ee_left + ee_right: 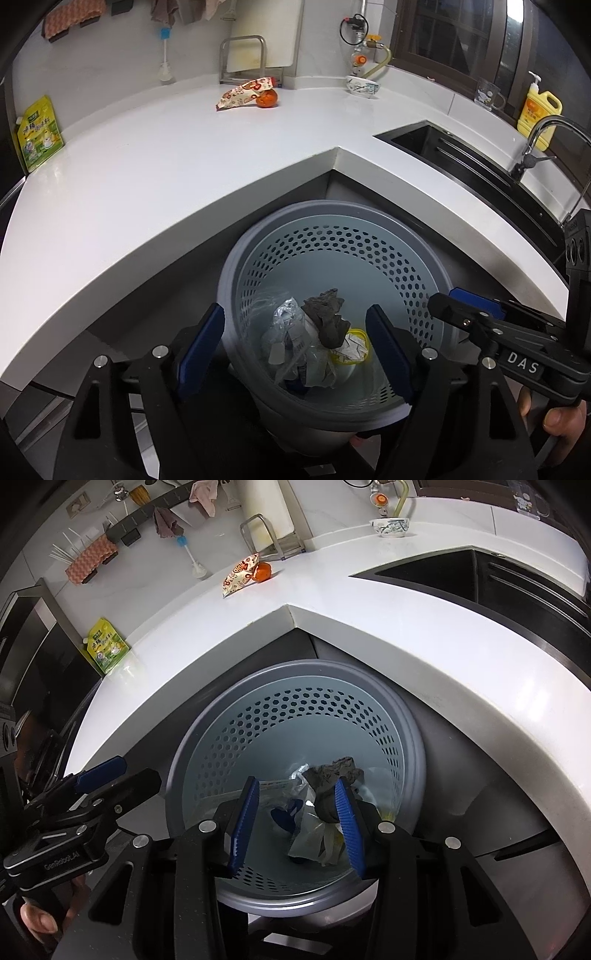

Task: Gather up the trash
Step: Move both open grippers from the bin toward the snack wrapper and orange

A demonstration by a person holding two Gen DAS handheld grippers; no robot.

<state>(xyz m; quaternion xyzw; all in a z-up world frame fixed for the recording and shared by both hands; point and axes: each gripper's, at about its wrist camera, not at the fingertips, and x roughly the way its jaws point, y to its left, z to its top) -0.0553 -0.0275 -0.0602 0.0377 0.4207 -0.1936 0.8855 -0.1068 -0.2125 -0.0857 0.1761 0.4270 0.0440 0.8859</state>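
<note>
Drop step judged done: left gripper [295, 354] spread wide, right gripper [295, 830] half-parted, both empty above perforated bin [369, 236]; next, reach for snack wrapper [243, 94] beside tangerine [266, 99].

**A:** what's actually sitting on that white L-shaped worktop [155, 173]?

**B:** not much lol. Printed snack wrapper [242, 93] touching an orange fruit [266, 99] at the far middle, green-yellow pouch [38, 133] at the far left, patterned bowl [363, 85] far right of the wrapper, yellow soap bottle [538, 110] and a glass mug [488, 94] beyond the sink [443, 146].
</note>
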